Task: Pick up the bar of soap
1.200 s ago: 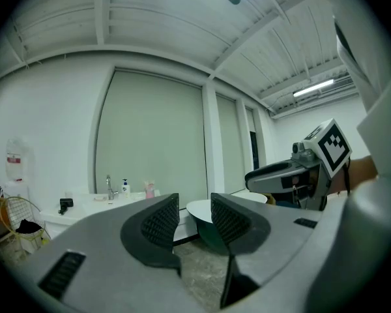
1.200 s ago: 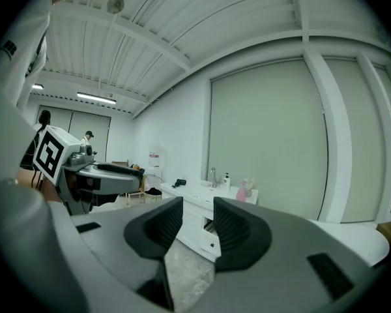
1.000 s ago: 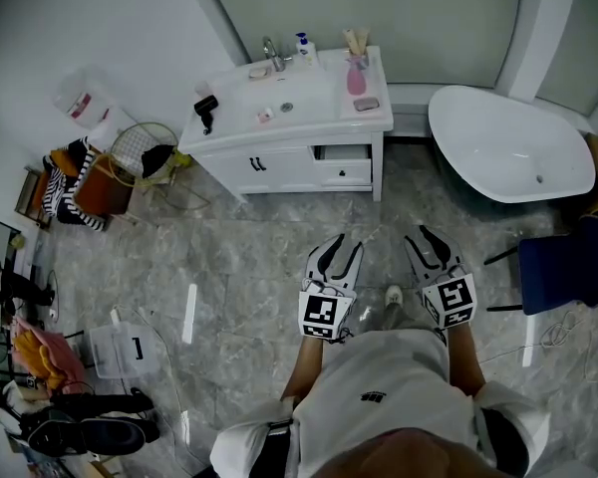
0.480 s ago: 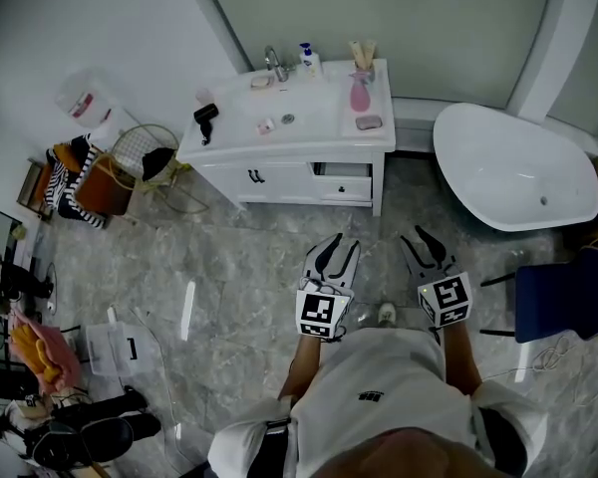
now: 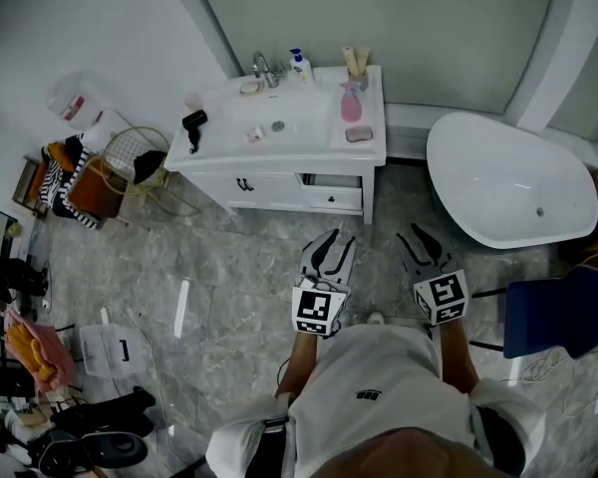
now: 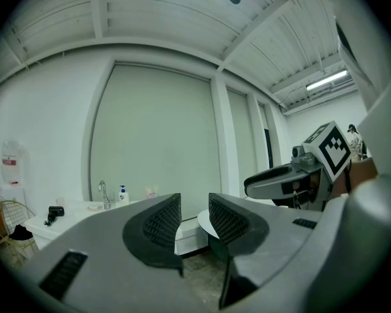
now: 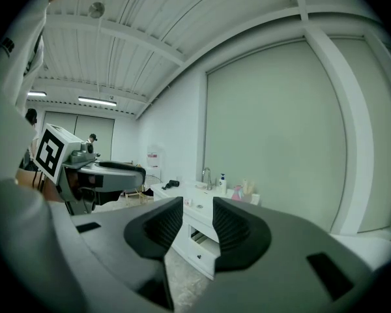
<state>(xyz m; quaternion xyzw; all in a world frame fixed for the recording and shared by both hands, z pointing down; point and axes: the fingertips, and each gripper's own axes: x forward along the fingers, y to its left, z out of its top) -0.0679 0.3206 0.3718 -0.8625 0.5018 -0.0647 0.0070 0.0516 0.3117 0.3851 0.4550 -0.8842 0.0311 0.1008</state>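
Observation:
A white vanity (image 5: 309, 127) stands against the far wall. On it, a beige bar of soap lies in a dish (image 5: 249, 87) beside the faucet (image 5: 262, 68), and a pinkish block (image 5: 359, 134) lies at the counter's right. I cannot tell which is the task's soap. My left gripper (image 5: 326, 252) and right gripper (image 5: 424, 245) hang side by side over the marble floor, well short of the vanity. Both stand open with nothing between the fingers. The vanity also shows far off in the left gripper view (image 6: 65, 217) and the right gripper view (image 7: 197, 208).
A white bathtub (image 5: 508, 182) sits right of the vanity, a blue chair (image 5: 558, 312) at the right edge. A wire basket (image 5: 140, 152) with clothes stands left of the vanity. A hair dryer (image 5: 191, 121), pink bottle (image 5: 350, 103) and pump bottle (image 5: 299, 66) share the counter.
The view has shifted: the vanity now lies a little further left and the person has stepped slightly toward it. Both grippers keep their pose in front of the body.

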